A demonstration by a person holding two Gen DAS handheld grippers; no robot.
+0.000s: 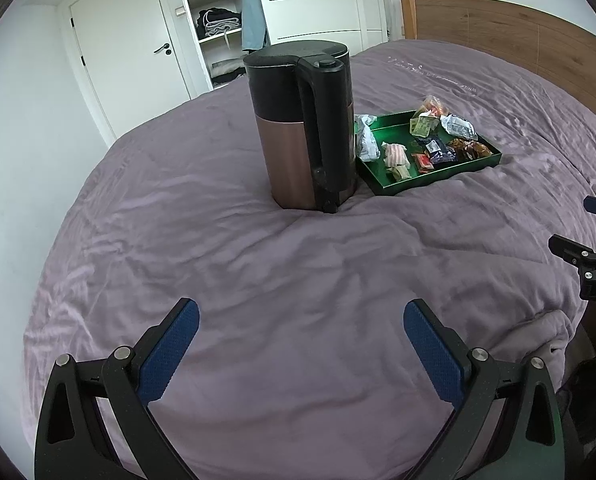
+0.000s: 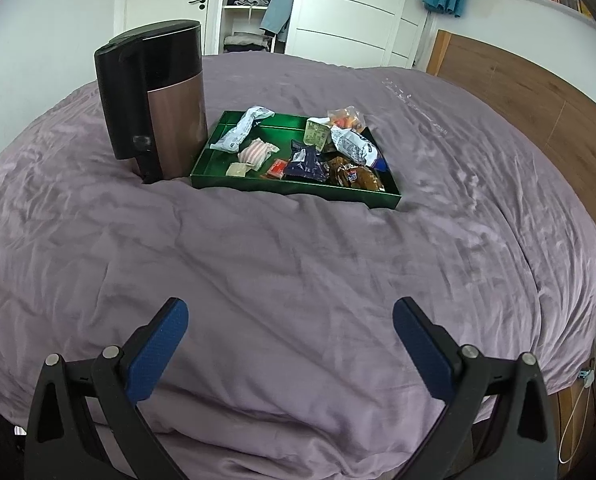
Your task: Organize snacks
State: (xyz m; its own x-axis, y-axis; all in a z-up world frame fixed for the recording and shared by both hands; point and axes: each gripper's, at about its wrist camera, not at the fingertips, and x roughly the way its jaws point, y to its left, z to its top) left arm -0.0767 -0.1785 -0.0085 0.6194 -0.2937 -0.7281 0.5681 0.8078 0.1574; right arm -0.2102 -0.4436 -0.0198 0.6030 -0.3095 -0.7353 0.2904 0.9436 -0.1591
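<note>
From the left wrist, the left gripper (image 1: 301, 344) is being held low over the purple bedspread (image 1: 257, 272), fingers wide and empty; the green tray (image 1: 438, 176) of snacks (image 1: 434, 152) is being partly hidden by a kettle (image 1: 302, 128). From the right wrist, the right gripper (image 2: 289, 340) is likewise being held wide, with wrapper labels unreadable.

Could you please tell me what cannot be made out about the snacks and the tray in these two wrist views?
- Left wrist view: the kettle hides the green tray's left corner.
- Both views: print on the snack packets is too small to read.
- Right wrist view: the front packets cover part of the tray floor.
</note>
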